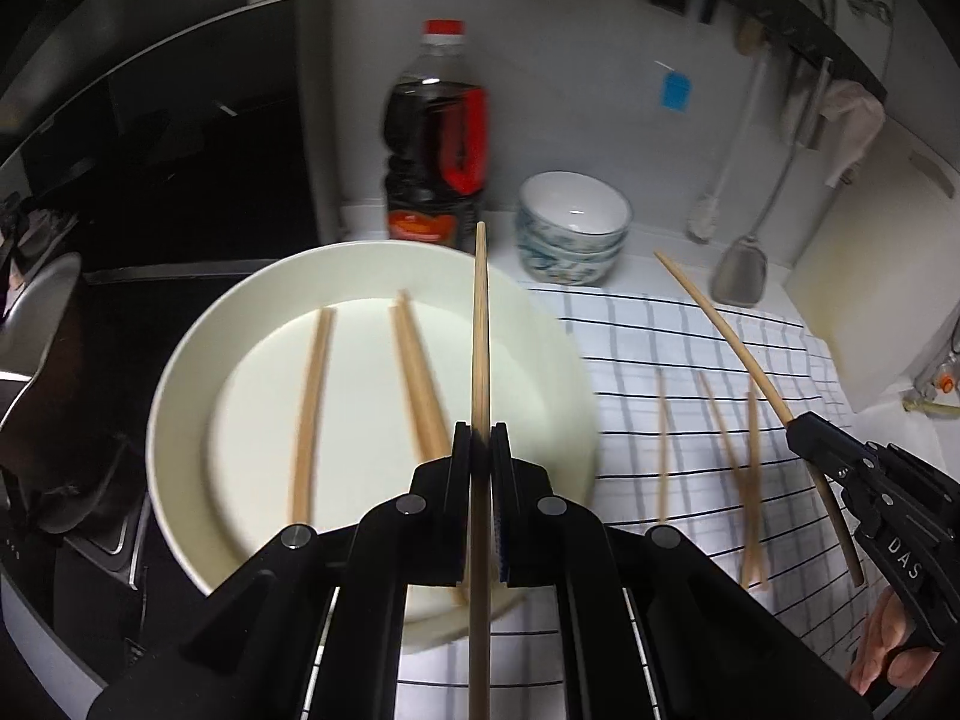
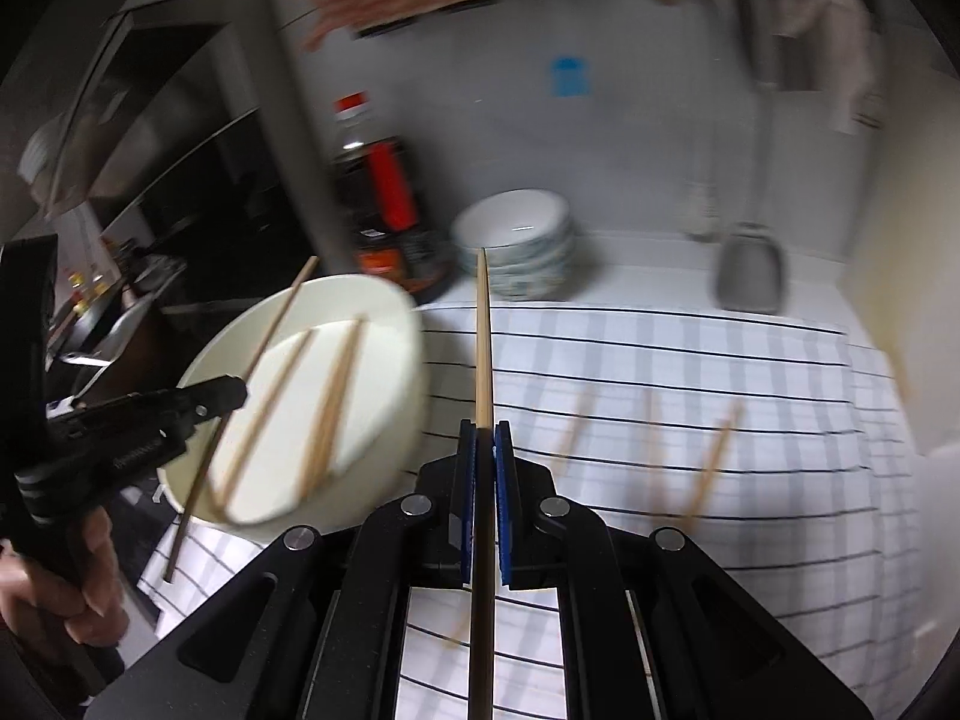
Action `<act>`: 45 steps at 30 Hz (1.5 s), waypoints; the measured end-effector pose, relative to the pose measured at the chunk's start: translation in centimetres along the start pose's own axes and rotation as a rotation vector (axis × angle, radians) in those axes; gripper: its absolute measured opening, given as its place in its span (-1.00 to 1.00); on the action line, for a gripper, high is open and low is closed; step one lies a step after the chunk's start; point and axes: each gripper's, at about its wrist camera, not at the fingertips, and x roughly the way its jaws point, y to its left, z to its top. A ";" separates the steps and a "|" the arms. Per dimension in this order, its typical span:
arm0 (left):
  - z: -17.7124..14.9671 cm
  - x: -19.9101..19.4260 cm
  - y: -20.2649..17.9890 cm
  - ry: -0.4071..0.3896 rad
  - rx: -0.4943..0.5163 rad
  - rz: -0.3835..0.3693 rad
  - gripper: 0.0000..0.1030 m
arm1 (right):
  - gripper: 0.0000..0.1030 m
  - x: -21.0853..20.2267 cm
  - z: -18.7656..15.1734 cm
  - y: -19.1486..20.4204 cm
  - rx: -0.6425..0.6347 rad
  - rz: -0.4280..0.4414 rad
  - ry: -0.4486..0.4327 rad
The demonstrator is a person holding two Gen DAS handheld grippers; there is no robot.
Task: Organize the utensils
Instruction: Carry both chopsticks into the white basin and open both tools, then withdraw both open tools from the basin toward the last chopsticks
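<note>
Left gripper [image 1: 480,438]: jaws clamped on one wooden chopstick [image 1: 480,324], held above the right rim of the white plate [image 1: 180,372]; right gripper [image 2: 485,438]: jaws clamped on a second chopstick [image 2: 483,330], held over the striped cloth [image 2: 690,360]. Plate contents: three loose chopsticks [image 1: 414,384]; cloth contents: three more chopsticks [image 1: 726,420], blurred. Behind, against the wall: dark sauce bottle [image 1: 435,138], stacked patterned bowls [image 1: 570,228], hanging metal spatula [image 1: 741,276].
</note>
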 end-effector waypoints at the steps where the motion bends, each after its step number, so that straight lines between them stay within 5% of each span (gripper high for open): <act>1: 0.0 0.0 0.8 0.003 -0.007 0.004 -0.86 | -0.89 0.8 0.2 1.0 -0.003 0.013 0.009; 16: 0.2 4.9 9.5 0.083 -0.058 0.030 -0.86 | -0.89 10.6 2.3 10.2 -0.030 0.045 0.135; 33: 1.4 8.7 11.2 0.120 -0.088 0.018 -0.82 | -0.88 15.5 2.8 11.8 -0.015 0.007 0.222; 37: 1.8 7.8 11.5 0.087 -0.093 0.060 0.20 | -0.75 15.1 3.1 11.5 -0.010 -0.005 0.209; 45: 1.6 6.5 12.7 0.091 -0.133 0.104 0.45 | -0.61 13.1 2.7 11.4 -0.030 -0.023 0.185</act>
